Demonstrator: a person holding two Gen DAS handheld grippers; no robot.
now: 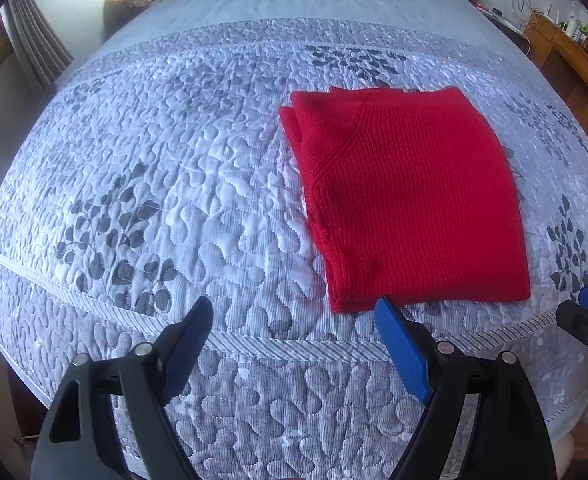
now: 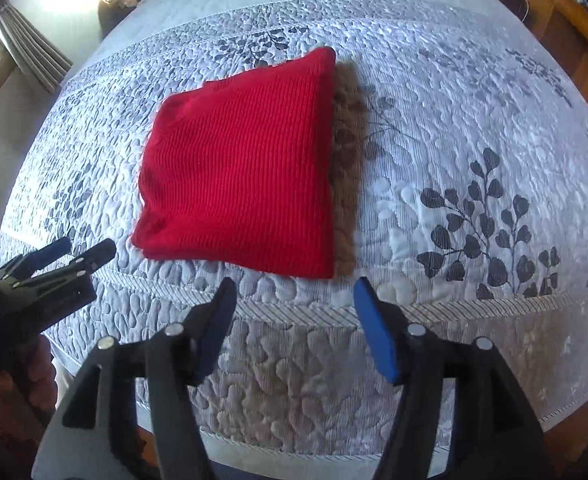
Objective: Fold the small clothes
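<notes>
At the far left of the room a grey curtain (image 1: 34, 48) hung beside a window, with bright light glaring near the head of the bed (image 1: 254, 0). The bed was covered by a pale quilt (image 1: 174, 180) stitched in a pebbled pattern and printed with dark leaf sprigs. The left gripper (image 1: 294, 312) hovered over the near part of the quilt with its blue-padded fingers spread wide and nothing between them; in the right wrist view it appeared at the left edge (image 2: 78, 254), also apart from the garment. Further right lay the red sweater (image 1: 410, 196), folded into a flat, roughly square bundle on the quilt, its layered edges showing along the left side and its near edge just beyond the left gripper's right finger. From the right wrist view the same sweater (image 2: 242, 168) sat left of centre, and a strip of brown fur trim (image 2: 346, 160) stuck out along its right edge, resting on the quilt. The right gripper (image 2: 294, 292) was likewise released, its fingers parted and empty, poised just short of the sweater's near right corner. At the far right stood a wooden desk (image 1: 566, 52) cluttered with small items and cables.
</notes>
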